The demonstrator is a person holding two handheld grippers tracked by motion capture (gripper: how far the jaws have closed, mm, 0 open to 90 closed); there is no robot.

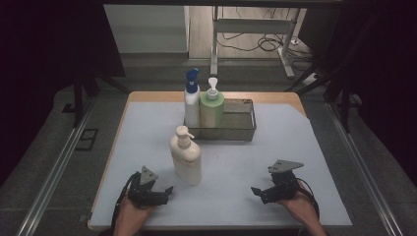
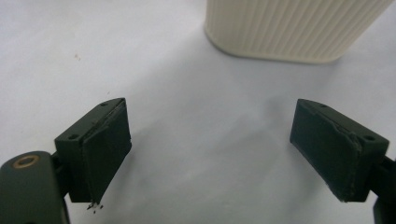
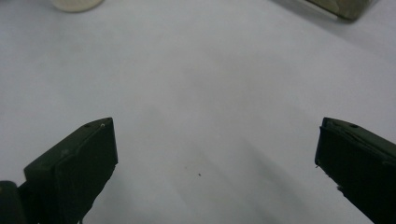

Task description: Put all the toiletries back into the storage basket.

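A cream pump bottle (image 1: 186, 158) stands upright on the white table cover, in front of a metal basket (image 1: 242, 129). Its ribbed base (image 2: 289, 28) fills the top of the left gripper view. My left gripper (image 1: 167, 191) rests low at the front left, a short way from the bottle, jaws spread wide with nothing between them (image 2: 210, 149). At the front right my right gripper (image 1: 256, 191) also stands open over bare cover (image 3: 215, 163). A white bottle with a blue cap (image 1: 192, 98) and a green pump bottle (image 1: 212, 108) stand in the basket's left end.
The basket's right part holds nothing that I can see. The wooden table edge (image 1: 147, 96) shows around the white cover (image 1: 275, 162). Dark rails run along both sides of the table. A desk frame and cables lie beyond the far edge.
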